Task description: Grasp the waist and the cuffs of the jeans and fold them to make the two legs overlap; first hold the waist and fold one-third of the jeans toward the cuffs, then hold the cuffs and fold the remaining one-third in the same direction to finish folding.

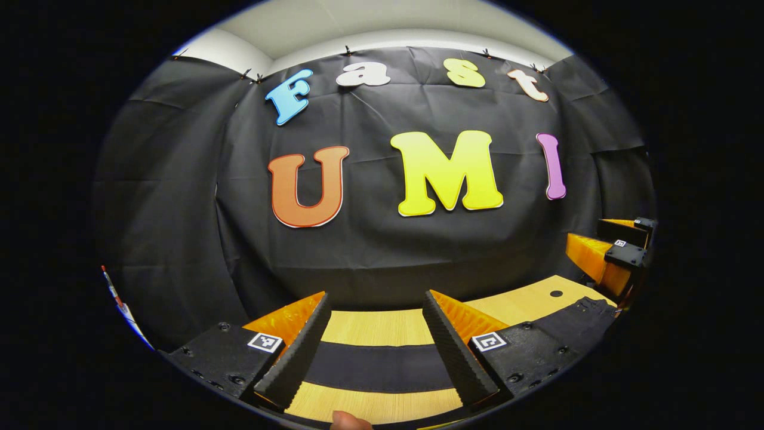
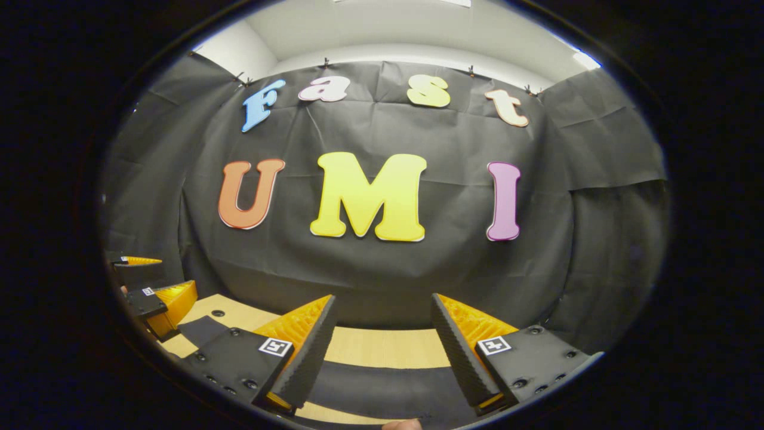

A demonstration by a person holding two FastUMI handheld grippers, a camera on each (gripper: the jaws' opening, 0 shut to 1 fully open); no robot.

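Left gripper view: the left gripper (image 1: 377, 343) sits at the bottom with its two fingers spread wide apart and nothing between them. At the far right edge the right gripper (image 1: 618, 248) appears farther off, raised above the tabletop; how far its fingers are parted cannot be told from here. A fingertip (image 1: 349, 421) pokes in at the very bottom edge.

Right gripper view: the right gripper (image 2: 382, 346) has its fingers spread just as wide, holding nothing. At the far left edge the left gripper (image 2: 146, 286) appears, small and partly cut off. A bit of a finger (image 2: 401, 424) shows at the bottom edge.

Jeans: the jeans (image 1: 382, 365) lie flat on the table (image 1: 373, 325) beneath both grippers. In the left gripper view they read as a dark band crossing between the fingers, with bare wood before and beyond it, and they run on to the right, where a wider part (image 1: 582, 316) shows faint stitching, possibly the waist, though the edge distortion makes that unsure. In the right gripper view the jeans (image 2: 388, 391) fill the gap between the fingers, and another stretch (image 2: 200, 328) lies at the left.

Materials and shapes: the cloth is near-black, smooth and matte. The tabletop is pale wood grain with a small dark round hole (image 1: 555, 293) near its right end. The fingers are wedge-shaped with ridged inner faces.

Backdrop: wrinkled black cloth wall (image 2: 382, 280) behind the table.
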